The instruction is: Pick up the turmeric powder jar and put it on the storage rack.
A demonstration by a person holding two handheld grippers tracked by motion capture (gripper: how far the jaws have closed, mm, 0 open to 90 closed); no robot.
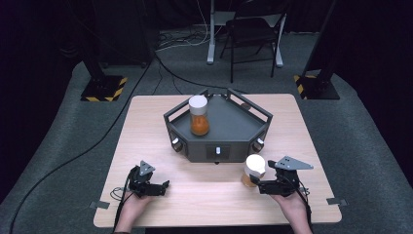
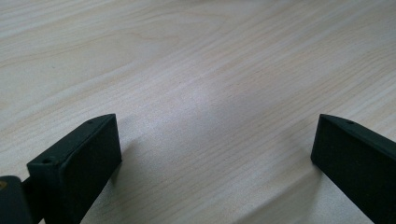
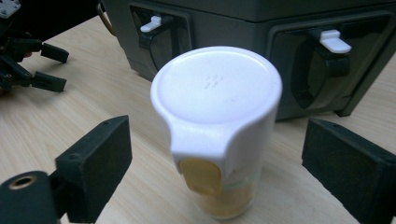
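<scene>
Smooth white-lidded jar (image 3: 217, 126), round, orange contents, upright on pale woodgrain table (image 1: 204, 190), just in front of dark angular tray (image 1: 229, 131). Right gripper (image 3: 215, 158) jaws apart around jar, not touching. Left gripper (image 1: 163, 187) jaws wide, nothing between; bare table w/ room around.

No text, label, brand or number can be read anywhere. The only signs are the yellow and black warning stripes on the two stand bases (image 1: 103, 88) on the floor, far left and far right (image 1: 316, 87) behind the table.
</scene>
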